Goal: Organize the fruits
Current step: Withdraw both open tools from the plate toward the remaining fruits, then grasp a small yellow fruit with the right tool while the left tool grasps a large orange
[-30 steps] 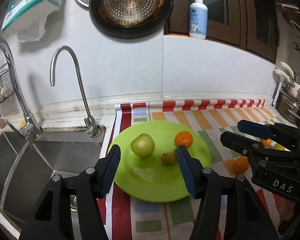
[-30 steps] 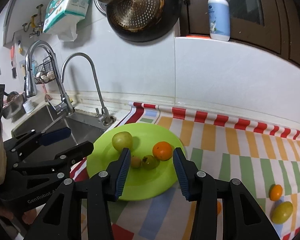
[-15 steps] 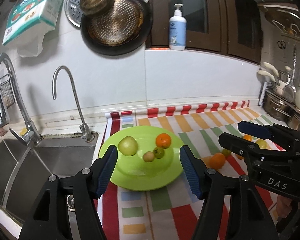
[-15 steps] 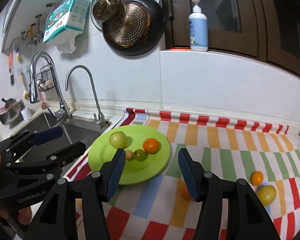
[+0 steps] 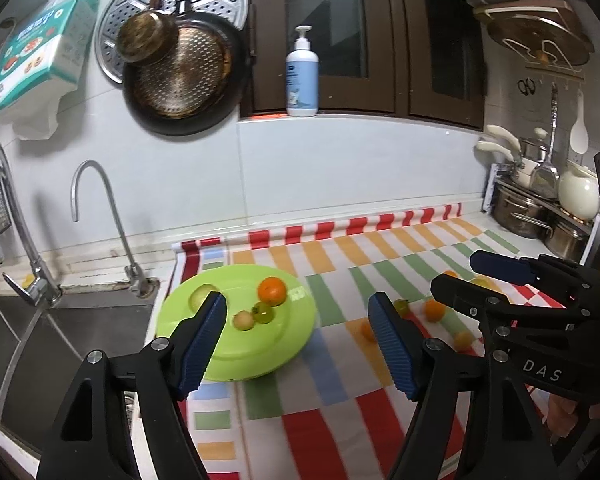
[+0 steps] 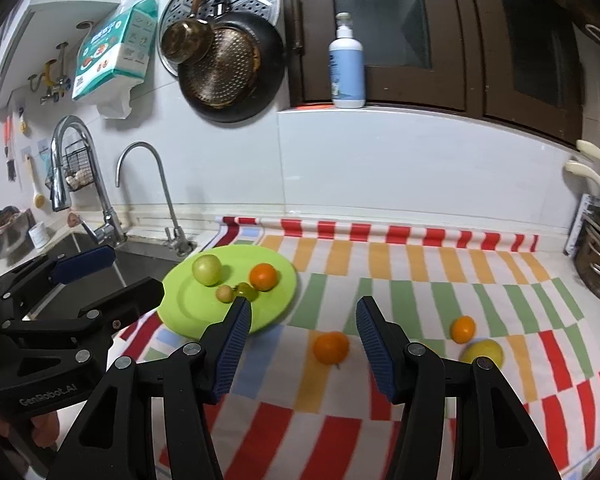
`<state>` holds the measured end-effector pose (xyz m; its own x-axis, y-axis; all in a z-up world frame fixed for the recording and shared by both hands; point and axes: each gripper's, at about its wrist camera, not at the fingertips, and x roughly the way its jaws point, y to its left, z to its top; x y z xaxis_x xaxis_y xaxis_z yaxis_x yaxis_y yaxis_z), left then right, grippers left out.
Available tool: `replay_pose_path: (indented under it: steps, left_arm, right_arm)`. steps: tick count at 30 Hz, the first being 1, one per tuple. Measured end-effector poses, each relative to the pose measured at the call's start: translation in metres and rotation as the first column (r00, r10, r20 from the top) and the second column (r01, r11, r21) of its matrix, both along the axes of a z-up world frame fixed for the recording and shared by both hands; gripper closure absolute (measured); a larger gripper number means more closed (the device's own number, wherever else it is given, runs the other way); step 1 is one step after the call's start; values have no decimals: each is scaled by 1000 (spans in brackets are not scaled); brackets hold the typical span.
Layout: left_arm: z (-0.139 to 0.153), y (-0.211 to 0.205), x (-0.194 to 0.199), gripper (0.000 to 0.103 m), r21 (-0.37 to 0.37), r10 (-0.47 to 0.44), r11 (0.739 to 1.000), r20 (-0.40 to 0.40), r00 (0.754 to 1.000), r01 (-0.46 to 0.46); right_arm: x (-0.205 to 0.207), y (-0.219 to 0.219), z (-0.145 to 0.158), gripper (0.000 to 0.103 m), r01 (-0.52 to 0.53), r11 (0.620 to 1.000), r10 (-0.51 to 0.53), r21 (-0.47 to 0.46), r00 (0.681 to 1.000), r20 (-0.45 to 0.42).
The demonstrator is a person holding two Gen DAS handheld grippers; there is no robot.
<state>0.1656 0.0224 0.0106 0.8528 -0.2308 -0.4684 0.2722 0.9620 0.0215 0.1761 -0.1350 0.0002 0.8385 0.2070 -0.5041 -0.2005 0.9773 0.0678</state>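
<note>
Nearest the right wrist camera, the right gripper [image 6: 302,344] hung over the striped cloth [image 6: 420,292] on the table with its jaws apart and nothing pinched; a loose orange [image 6: 331,347] lay on the cloth just beyond and between the pads, untouched. Off to its right lay a smaller orange [image 6: 463,329] and, just beside it, a yellow fruit [image 6: 482,353]. The left gripper [image 5: 298,342] also held nothing, its jaws opening above the near rim of the green plate [image 5: 260,360] and the cloth. Farther back, on the plate, sat a green apple [image 6: 207,269], an orange fruit [image 6: 263,276], a small tan fruit [image 6: 224,293] and a small green one [image 6: 247,290], the last two touching, all beyond the pads of both grippers. Behind the plate stood the slim tap [image 6: 156,196] by the sink [image 5: 60,332], and above, on the wall, hung a dark pan [image 6: 230,76].
</note>
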Motion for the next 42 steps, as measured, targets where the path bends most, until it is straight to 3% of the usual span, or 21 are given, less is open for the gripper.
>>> replay_pose_path:
  steps: [17,36,42]
  left_arm:
    - [-24,-63,0,29,40,-114,993,-28,993,115]
    - [-76,-82,44,29,121,-178,972,-178,968,201]
    - [-89,-88,65,29,128,-192,966,-218,957,223]
  right_arm:
    - [-16,-67,-21,47,147,989,-148,-25,988,-45]
    - [6,-84,-82,48,217,976,-213,-9,944,-251]
    - [19,-86,-99,55,224,975,-213,0,927,-310]
